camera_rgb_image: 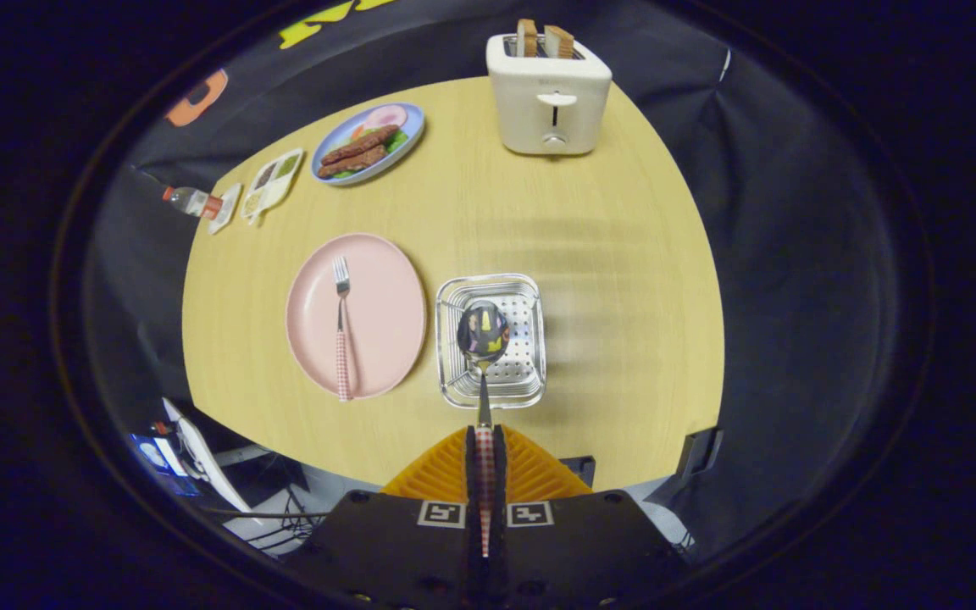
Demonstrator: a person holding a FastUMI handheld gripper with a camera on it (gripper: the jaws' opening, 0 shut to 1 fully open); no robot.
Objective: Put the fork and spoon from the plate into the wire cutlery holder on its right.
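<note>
Wooden table [607, 280], claw [485, 440] gripping spoon [483, 335]

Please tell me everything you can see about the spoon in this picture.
The shiny metal spoon with a red-and-white checked handle is clamped by that handle between the two orange ridged fingers of the gripper, which is shut on it. It points straight ahead from the fingers. Its oval bowl mirrors coloured reflections and appears over the open top of the square wire cutlery holder; whether it touches the holder cannot be told. A thin bare metal neck joins bowl and handle.
</note>
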